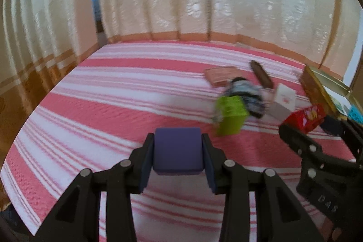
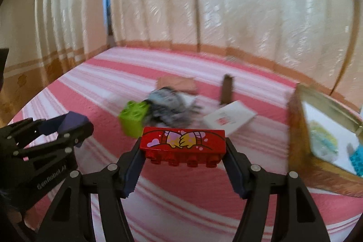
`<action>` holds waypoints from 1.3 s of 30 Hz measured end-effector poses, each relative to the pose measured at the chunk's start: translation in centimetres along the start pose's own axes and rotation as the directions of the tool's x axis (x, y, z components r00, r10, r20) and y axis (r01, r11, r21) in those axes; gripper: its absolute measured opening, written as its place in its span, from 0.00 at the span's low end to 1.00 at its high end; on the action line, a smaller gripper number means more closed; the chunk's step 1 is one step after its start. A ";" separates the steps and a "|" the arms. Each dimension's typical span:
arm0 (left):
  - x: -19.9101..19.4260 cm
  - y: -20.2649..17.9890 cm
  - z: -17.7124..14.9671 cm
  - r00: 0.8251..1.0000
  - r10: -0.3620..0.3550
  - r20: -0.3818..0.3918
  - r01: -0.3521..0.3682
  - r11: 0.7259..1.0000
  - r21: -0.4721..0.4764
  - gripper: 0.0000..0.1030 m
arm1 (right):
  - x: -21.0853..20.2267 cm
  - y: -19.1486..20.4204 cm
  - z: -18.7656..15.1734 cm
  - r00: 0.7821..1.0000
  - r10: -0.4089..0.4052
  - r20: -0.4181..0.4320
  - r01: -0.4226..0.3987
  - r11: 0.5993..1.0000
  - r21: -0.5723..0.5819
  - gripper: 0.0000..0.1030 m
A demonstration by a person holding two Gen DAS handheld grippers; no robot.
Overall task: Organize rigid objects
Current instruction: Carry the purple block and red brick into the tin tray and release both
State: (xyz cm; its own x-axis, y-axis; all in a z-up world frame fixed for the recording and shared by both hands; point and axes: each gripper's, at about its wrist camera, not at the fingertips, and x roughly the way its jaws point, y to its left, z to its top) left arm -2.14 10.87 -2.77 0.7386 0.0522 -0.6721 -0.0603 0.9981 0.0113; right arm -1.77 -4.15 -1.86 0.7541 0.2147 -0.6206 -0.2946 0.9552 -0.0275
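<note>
My left gripper is shut on a purple block and holds it above the pink striped bed. My right gripper is shut on a red printed toy brick, also above the bed. The red brick and right gripper show at the right of the left wrist view. The left gripper with the purple block shows at the left of the right wrist view. A green brick lies on the bed ahead.
A crumpled grey cloth, a white card box, a brown bar and a flat pink box lie further back. An open gold tin stands at the right. Curtains hang behind the bed.
</note>
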 end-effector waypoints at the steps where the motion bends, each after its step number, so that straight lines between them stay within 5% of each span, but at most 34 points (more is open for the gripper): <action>1: -0.1 -0.5 0.1 1.000 -0.005 0.006 0.004 1.000 0.006 0.38 | -0.1 -0.5 0.0 1.000 -0.011 0.010 0.011 1.000 0.003 0.66; 15: -0.1 -7.6 1.7 0.992 -0.074 0.101 0.070 0.996 0.050 0.38 | -2.8 -7.0 0.4 0.968 -0.175 0.178 0.175 0.984 0.018 0.66; 39: 0.9 -19.9 4.3 0.965 -0.196 0.173 0.166 0.971 0.174 0.38 | -4.0 -20.2 -0.8 0.927 -0.340 0.156 0.311 0.933 0.184 0.66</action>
State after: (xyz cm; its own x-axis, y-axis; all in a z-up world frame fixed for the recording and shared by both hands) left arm 2.57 -8.85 -0.39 0.8407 -0.1399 -0.5230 0.1808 0.9831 0.0277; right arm 0.66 -24.47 0.52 0.8913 -0.0937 -0.4437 0.0674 0.9949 -0.0747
